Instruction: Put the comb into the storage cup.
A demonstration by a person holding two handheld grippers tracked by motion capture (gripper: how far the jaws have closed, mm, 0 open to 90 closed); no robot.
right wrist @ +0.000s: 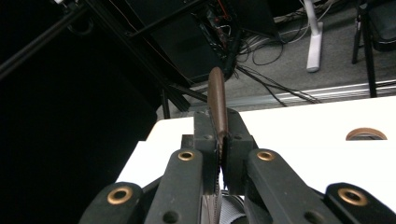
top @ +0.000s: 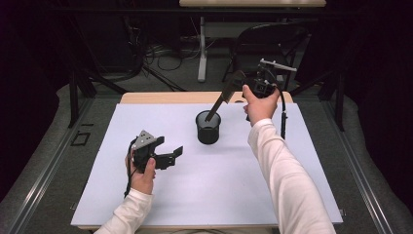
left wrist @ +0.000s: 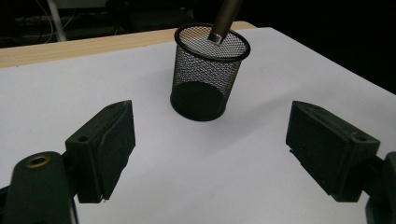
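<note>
White table (top: 204, 190), claw-pinched pen (right wrist: 217, 100)

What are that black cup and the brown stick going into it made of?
The cup looks like black-painted wire mesh: light shows through its fine grid wall, under a solid rim. The stick, clamped in the right gripper, is smooth, dull brown with a silvery tip at the cup's mouth; probably a plastic or wooden pen, but hard to say.

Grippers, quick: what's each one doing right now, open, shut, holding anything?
Left gripper: open, fingers wide apart and empty, resting low over the white sheet.
Right gripper: shut on the brown pen, whose tip dips into the mesh cup.
</note>
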